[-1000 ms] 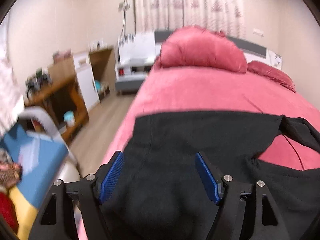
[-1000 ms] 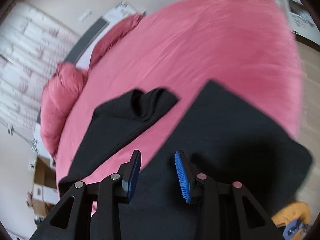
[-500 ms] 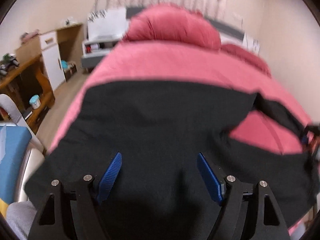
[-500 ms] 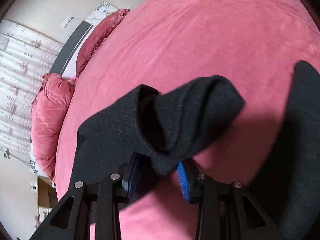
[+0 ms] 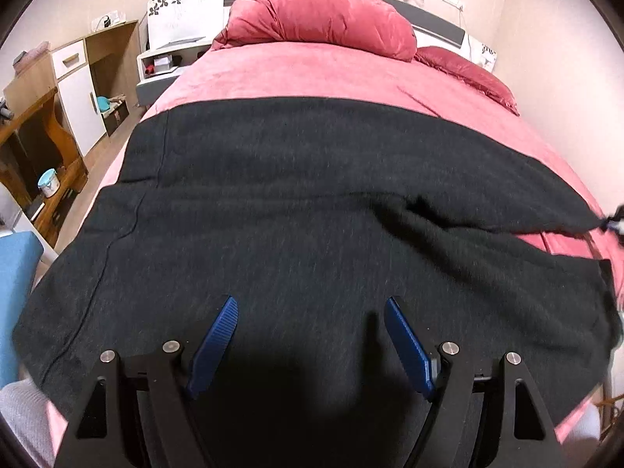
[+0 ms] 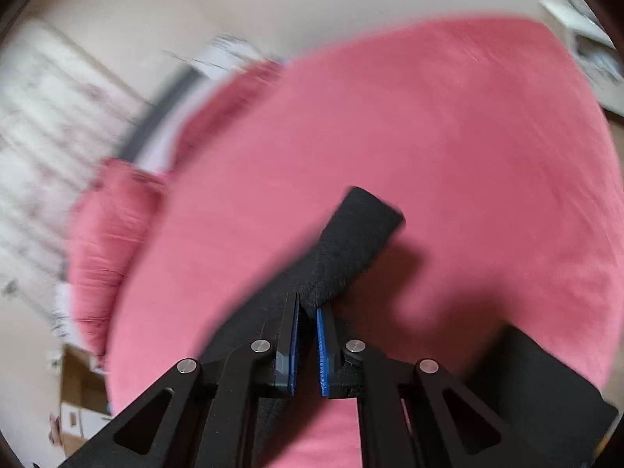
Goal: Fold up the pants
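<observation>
The pants [image 5: 296, 210], dark knit cloth, look soft, limp and fairly light, so they are best pinched at a hem or corner. They lie spread across the pink bed [image 5: 312, 74], directly under and ahead of the left hand-held gripper [image 5: 311, 345], whose fingers stand spread and empty. The right hand-held gripper [image 6: 308, 345] pinches what seems a leg end (the view is blurred) lifted above the bed.
</observation>
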A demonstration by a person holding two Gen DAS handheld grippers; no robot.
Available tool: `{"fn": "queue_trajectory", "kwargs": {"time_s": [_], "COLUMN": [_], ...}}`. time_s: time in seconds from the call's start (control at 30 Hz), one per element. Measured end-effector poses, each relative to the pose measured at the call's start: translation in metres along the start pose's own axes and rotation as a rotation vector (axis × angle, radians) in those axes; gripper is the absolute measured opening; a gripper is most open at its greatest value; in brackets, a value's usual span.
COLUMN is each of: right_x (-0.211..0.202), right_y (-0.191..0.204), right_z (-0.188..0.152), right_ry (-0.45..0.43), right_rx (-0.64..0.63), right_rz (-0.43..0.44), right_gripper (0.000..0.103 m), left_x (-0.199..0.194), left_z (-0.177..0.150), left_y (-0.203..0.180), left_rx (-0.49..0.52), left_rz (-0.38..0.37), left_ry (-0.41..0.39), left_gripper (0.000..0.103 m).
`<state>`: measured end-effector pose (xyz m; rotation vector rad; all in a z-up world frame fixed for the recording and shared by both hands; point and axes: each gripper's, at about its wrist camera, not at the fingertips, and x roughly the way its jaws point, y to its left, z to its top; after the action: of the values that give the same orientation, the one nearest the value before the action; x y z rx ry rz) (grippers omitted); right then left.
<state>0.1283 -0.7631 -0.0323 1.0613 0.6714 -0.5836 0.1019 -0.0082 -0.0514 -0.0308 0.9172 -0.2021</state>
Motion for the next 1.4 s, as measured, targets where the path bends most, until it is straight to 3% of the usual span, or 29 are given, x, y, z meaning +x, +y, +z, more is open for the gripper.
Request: {"fn": "queue_trajectory", "kwargs": {"time_s": [0.13,0.27,0.4,0.47,0.63,0.8,1.0,1.2,1.4], "right_x": [0.019,0.007,-0.003,-0.008,-0.032,-0.053,-0.065,-0.091,-0.112], "right_y": [-0.060,-0.080,-0.074,-0.062,-0.035,-0.016,0.014,0.003,-0.031], "right_z": [-0.024,-0.038,-0.051,-0.062,-0.101,-0.168,-0.260,-0.314,-0.334], "right_ry": [0.056,0.037,0.038,0.060,0.099,0.155,0.241,0.250,0.215], "right_rx": [0.195,0.283,0.265,0.228,0.017,-0.161,-0.378,-0.419,-0.331], "right_rz": [-0.056,0.084,0.157,0.207,0.193,0.155,0.132,0.135,0.115], "right_gripper": [0.020,0.030,0.034,0.035,0.036,0.036,0.036,0.037,0.043], "left_x": [-0.010,-0.018,-0.027,-0.034,-0.044,-0.055,-0.063,-0.063,-0.057], "left_z": [-0.006,-0.014,-0.021,-0.024,-0.028,-0.039,-0.059,-0.081,-0.083], "left_y": [0.020,0.049,0.079,0.094,0.115,0.121,0.161,0.191,0.187], "left_rx": [-0.012,-0.091,-0.186,-0.235,-0.244,-0.222,-0.356,-0.508,-0.542], "left_rz": [0.031,0.089,0.146,0.168,0.132,0.196,0.190,0.112,0.014], "left_ry": [0.007,0.016,0.020,0.006,-0.010,-0.048,-0.034,-0.005,0.017], "left_gripper": [0.078,0.078,0.078,0.078,0.077,0.077,0.077,0.081,0.082]}}
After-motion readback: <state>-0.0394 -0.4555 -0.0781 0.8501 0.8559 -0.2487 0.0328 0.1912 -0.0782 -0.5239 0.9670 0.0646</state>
